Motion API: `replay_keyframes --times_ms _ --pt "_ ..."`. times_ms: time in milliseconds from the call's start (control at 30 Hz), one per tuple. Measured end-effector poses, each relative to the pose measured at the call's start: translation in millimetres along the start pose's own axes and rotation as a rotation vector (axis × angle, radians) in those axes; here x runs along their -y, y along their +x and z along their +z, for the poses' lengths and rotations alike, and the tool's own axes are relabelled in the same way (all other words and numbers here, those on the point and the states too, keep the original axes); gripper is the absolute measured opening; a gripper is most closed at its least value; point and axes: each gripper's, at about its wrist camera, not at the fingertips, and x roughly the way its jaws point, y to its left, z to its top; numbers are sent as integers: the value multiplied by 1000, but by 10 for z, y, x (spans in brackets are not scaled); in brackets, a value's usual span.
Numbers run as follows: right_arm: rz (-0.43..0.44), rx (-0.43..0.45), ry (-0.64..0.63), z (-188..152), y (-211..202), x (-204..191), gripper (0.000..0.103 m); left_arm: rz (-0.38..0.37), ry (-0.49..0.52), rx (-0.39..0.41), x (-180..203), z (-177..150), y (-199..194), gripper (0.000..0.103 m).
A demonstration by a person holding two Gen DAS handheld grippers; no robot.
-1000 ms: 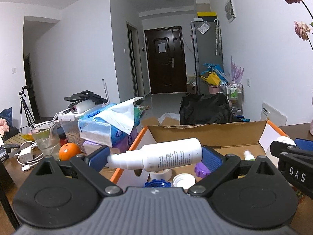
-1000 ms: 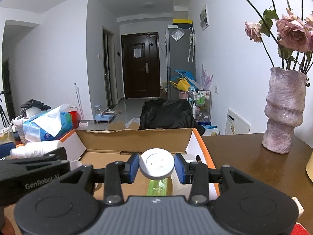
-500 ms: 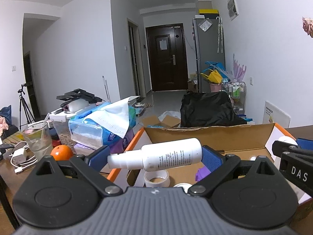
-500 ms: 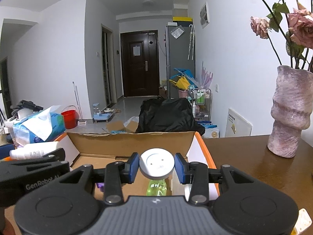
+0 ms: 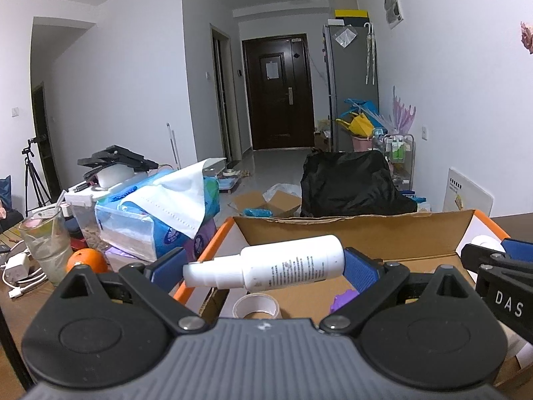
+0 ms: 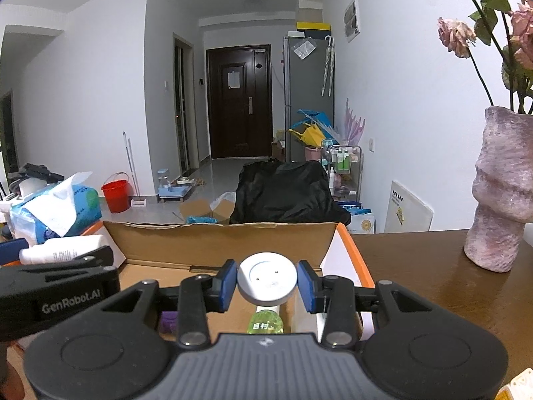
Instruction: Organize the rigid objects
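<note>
Left wrist view first: the left hand-held gripper (image 5: 263, 268) is clamping a white spray bottle (image 5: 266, 263) sideways between its blue pads, nozzle end pointing left, so it's spread about as wide as the bottle is long. The bottle is hanging right over the near left corner of the open cardboard box (image 5: 353, 233) sitting just ahead of it. Down below the bottle, inside the box, a tape roll (image 5: 256, 306) is lying flat, and something purple (image 5: 344, 300) is peeking out to the right of it. Off to the left on the bench (image 5: 16, 306) there's an orange (image 5: 87, 258), a plastic cup (image 5: 45, 248) and a tissue pack (image 5: 156, 216). The right hand-held gripper (image 5: 499, 266) is poking in from the right edge.

Right wrist view: the right hand-held gripper (image 6: 267, 281) is pinching a round white puck-like thing (image 6: 267, 281), jaws fairly narrow, pads pressing on both sides. It's hovering over the same box (image 6: 216, 243), toward its right half. Straight below it a green bottle (image 6: 266, 321) is lying in the box. To the right a pinkish vase (image 6: 499, 193) is standing on the bench (image 6: 433, 286), well apart from the box. The other tool with its spray bottle (image 6: 63, 250) is showing on the left.
</note>
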Motion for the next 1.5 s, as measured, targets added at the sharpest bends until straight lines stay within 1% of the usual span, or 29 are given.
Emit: replay_keyframes --times_ms 233,267,300,333,400,533,600,667,800,1167,1500 --pt "-4 -23 -3 -7 56 3 39 -16 0 -20 -13 5 57 100" --pt "-5 -28 1 0 65 19 41 -16 -1 -26 -16 5 62 101" --pt "-7 -31 1 12 74 26 49 -14 -4 -29 -21 3 67 101" --pt "-12 -36 1 24 78 30 55 -11 -8 -29 -31 4 67 103" --pt "-24 -32 4 36 71 43 76 -3 -14 -31 -49 10 67 103" --pt "-37 -28 14 53 45 74 87 -3 -39 -56 -94 14 96 103" --pt "-40 -28 18 56 47 76 96 -7 -49 -62 -118 15 100 103" --pt "-43 -27 19 54 47 79 101 -6 -49 -60 -123 15 91 103" --pt "-40 -30 17 53 41 78 103 -5 -43 -51 -116 19 65 103" --pt "-34 -22 18 30 -94 113 103 -3 -63 -49 -202 13 -22 103" --pt "-37 -9 16 -46 -445 179 103 -3 -64 -27 -239 -75 -380 103"
